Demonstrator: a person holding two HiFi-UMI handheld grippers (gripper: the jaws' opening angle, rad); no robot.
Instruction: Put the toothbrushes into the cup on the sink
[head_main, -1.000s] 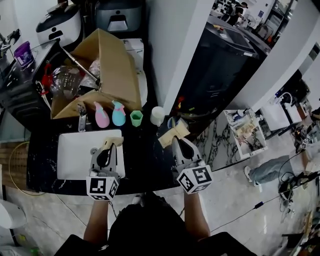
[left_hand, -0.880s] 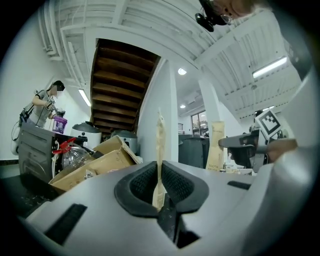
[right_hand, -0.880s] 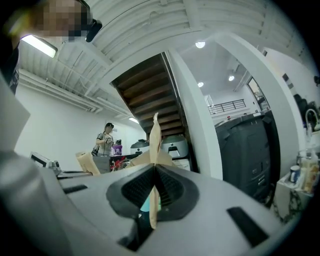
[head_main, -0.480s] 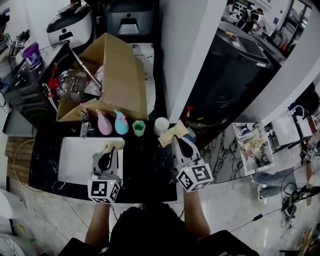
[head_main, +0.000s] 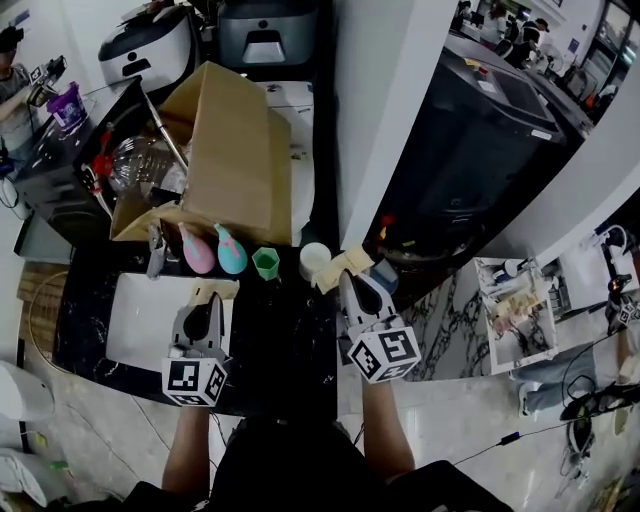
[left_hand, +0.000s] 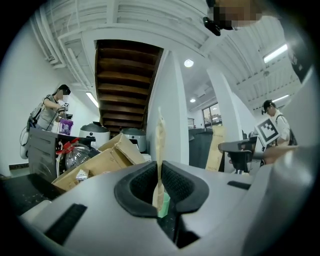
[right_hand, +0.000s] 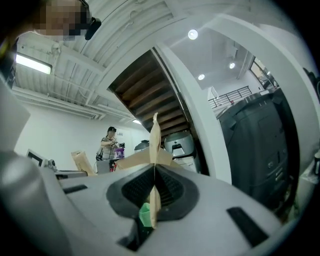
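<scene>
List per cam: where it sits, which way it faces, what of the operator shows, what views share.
Head view: on the person's head, looking steeply down at the sink; forearms, left gripper and right gripper show.
Left gripper view: rides the left gripper, looks level along jaws shut on a tan packet, toward the cardboard box.
Right gripper view: rides the right gripper, level along jaws shut on a second tan packet, toward a staircase.
Shared: head and left gripper views both show the cardboard box.

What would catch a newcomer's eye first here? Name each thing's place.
Low in the head view, the left gripper pinches a flat tan packet over the white sink, and the right gripper pinches a second tan packet at the black counter's right end. Behind the sink looms a big cardboard box, with a green cup in front.
</scene>
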